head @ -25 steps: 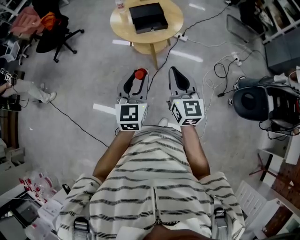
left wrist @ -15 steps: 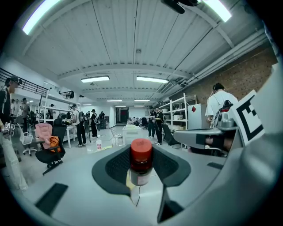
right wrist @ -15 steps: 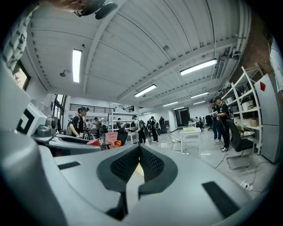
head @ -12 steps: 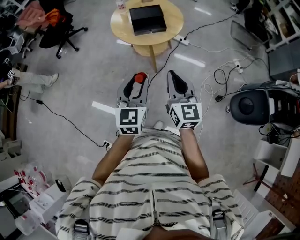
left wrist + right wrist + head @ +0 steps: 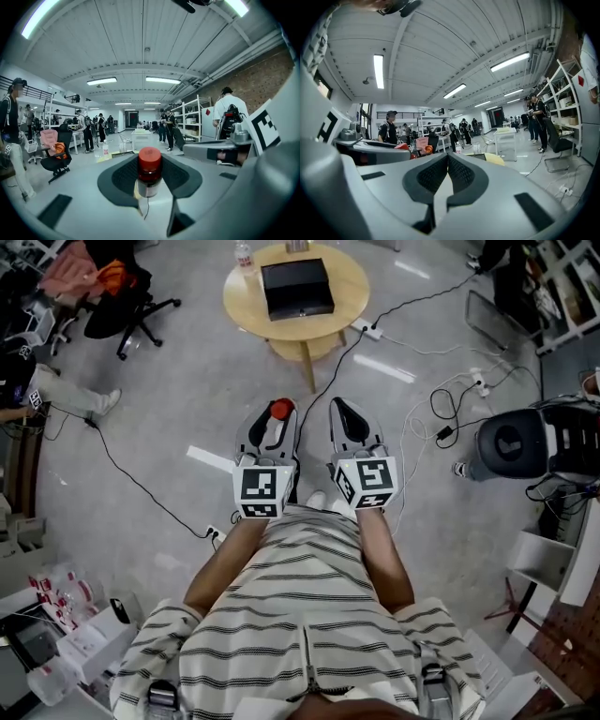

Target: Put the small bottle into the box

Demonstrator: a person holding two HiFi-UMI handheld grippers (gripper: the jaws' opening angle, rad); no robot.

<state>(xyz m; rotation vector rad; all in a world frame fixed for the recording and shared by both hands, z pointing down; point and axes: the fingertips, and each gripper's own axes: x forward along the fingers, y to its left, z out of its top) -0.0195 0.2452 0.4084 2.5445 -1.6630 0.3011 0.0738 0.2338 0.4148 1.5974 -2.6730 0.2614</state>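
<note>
A small bottle point(image 5: 279, 411) with a red cap sits between the jaws of my left gripper point(image 5: 277, 414), which is shut on it. In the left gripper view the bottle point(image 5: 149, 171) stands upright between the dark pads. My right gripper point(image 5: 343, 414) is held beside the left one, shut, with nothing in it; its pads point(image 5: 433, 174) meet at the tips. The black open box point(image 5: 296, 289) lies on a round wooden table point(image 5: 349, 285) some way ahead of both grippers, across bare floor.
Another bottle point(image 5: 244, 256) stands at the table's left edge. Cables and a power strip point(image 5: 367, 328) run over the floor near the table leg. An office chair point(image 5: 119, 292) is at the left, a black round bag point(image 5: 514, 442) at the right.
Both grippers have come a little lower and closer to my body in the head view, the bottle still in the left one. More of the table shows at the top.
</note>
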